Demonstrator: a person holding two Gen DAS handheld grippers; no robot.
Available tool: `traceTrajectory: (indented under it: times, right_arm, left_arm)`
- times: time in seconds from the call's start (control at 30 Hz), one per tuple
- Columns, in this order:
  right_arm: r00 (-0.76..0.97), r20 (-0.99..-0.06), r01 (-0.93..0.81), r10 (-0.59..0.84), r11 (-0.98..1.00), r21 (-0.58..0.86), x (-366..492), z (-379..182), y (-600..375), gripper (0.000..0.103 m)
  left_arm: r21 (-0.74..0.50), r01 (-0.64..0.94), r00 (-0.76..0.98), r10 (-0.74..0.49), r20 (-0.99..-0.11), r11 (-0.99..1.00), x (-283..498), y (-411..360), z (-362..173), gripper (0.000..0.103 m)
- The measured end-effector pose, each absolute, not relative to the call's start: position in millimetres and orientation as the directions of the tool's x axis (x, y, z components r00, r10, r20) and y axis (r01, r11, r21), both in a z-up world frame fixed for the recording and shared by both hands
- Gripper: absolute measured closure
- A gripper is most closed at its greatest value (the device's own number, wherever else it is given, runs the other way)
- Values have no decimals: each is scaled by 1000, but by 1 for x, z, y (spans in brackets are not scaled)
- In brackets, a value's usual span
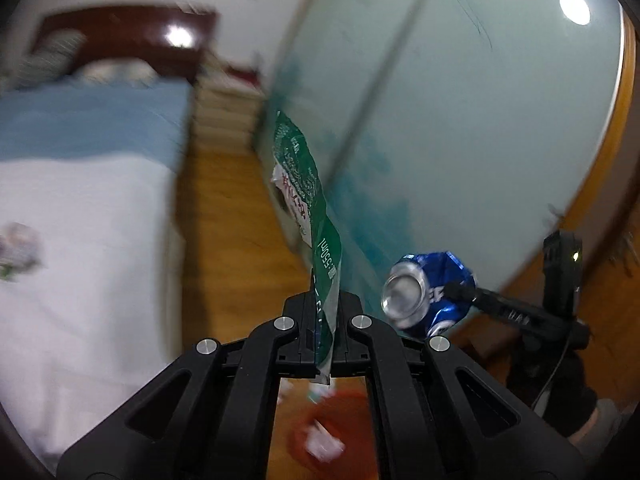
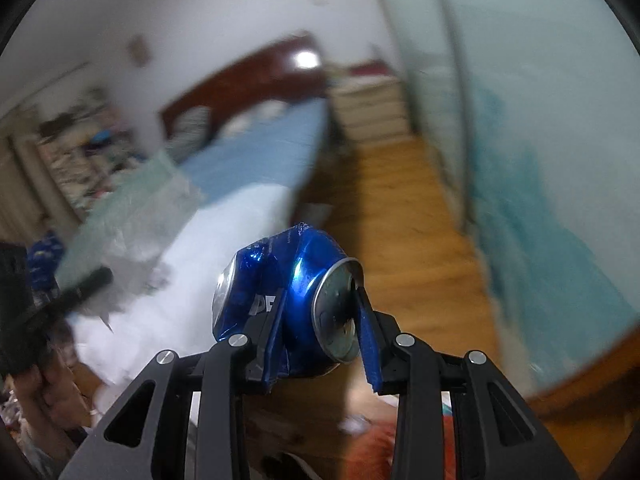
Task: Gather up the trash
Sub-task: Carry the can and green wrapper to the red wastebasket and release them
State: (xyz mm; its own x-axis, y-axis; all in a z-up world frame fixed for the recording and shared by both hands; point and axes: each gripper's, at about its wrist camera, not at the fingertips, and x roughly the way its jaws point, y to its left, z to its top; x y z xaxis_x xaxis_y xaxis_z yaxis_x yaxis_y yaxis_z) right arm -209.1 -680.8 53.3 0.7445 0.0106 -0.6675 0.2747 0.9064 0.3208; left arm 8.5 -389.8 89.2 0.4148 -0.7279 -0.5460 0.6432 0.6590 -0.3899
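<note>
Trash in both hands: my left gripper (image 1: 323, 312) pinches a green wrapper (image 1: 308, 200) flat; my right gripper (image 2: 320, 316) clamps a crushed blue can (image 2: 280, 292) partway shut; something red, perhaps a bin (image 1: 352, 432), blurs below; a swing could shake the dented can loose.

blurred red bin (image 1: 340, 432) below

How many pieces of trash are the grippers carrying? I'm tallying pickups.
2. A green wrapper is pinched in the left gripper; a crushed blue can sits clamped in the right gripper. More may lie hidden below.
</note>
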Motion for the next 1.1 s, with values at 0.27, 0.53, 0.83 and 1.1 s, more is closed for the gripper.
traceTrajectory:
  times: [0.27,0.53,0.83,1.1]
  right_arm:
    - [533,-846,481,16,817,318,-285,-85,-731,70]
    - [318,-942,596,107,750,287,-320,-198,-724,70]
    - [301,-951,613,78,748,255,-313,-205,-724,60]
    - [353,-934,658,-49,723,211,-317,-186,-730,40]
  left_arm:
    - [-254,671,95,-420,-902,697,-14,-527,-77,102]
    - [-211,773,-105,-207,-973,598,-62,-572,-154,102]
    - [-206,802,-156,-137,-978,560,-81,-583,-174,101]
    - [-183,823,-98,-183,-978,537,-86,-589,-157,38]
